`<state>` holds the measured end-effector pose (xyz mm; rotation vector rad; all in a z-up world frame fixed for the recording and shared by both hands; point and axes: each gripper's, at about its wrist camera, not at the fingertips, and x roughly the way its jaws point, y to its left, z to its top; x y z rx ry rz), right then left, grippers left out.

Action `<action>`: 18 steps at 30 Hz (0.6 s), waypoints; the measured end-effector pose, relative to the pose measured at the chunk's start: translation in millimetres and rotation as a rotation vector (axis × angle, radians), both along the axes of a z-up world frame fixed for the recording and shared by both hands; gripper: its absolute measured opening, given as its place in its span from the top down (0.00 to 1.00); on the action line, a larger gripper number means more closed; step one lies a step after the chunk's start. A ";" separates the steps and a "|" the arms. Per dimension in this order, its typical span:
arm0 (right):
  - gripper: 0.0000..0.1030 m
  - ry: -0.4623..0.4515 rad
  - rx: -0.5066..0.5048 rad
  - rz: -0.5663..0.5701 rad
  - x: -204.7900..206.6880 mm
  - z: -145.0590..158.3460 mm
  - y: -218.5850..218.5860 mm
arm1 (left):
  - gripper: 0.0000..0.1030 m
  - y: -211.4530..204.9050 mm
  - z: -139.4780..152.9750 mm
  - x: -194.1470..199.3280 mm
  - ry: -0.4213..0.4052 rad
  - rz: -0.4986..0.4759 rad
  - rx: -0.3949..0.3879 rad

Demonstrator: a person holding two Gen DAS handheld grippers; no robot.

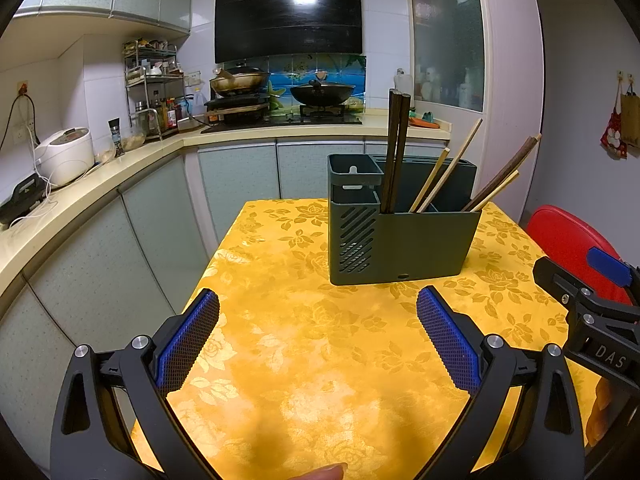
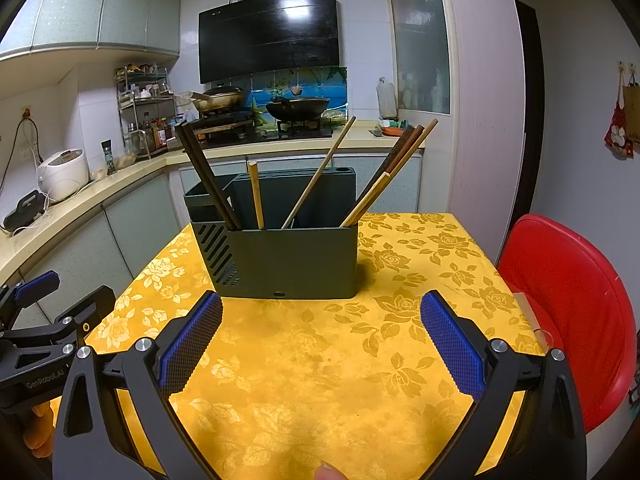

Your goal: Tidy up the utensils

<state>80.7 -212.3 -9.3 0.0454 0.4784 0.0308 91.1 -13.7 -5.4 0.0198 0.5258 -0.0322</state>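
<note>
- Table (image 2: 420, 248): yellow rose-pattern cloth; kitchen behind, range hood (image 2: 269, 36), woks on stove, red chair (image 2: 568, 300) at right.
- Utensil holder (image 2: 292, 260) upright mid-table, chopsticks (image 2: 320, 176) leaning inside.
- Left claw (image 1: 318, 340) spread wide, empty, above cloth.
- Right claw (image 2: 321, 342) spread wide, empty.

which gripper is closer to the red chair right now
Right. The right gripper hovers over the table edge beside the red chair; the left gripper sits farther over, on the right gripper's far side.
</note>
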 end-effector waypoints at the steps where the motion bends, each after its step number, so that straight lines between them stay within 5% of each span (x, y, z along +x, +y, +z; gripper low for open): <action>1: 0.07 0.001 0.000 0.000 -0.3 -0.6 -0.1 | 0.07 -0.1 0.0 0.0 0.000 0.000 0.000; 18: 0.07 0.005 0.003 -0.002 -1.7 -1.5 0.1 | 0.07 0.4 -0.5 -1.2 -0.001 0.002 0.001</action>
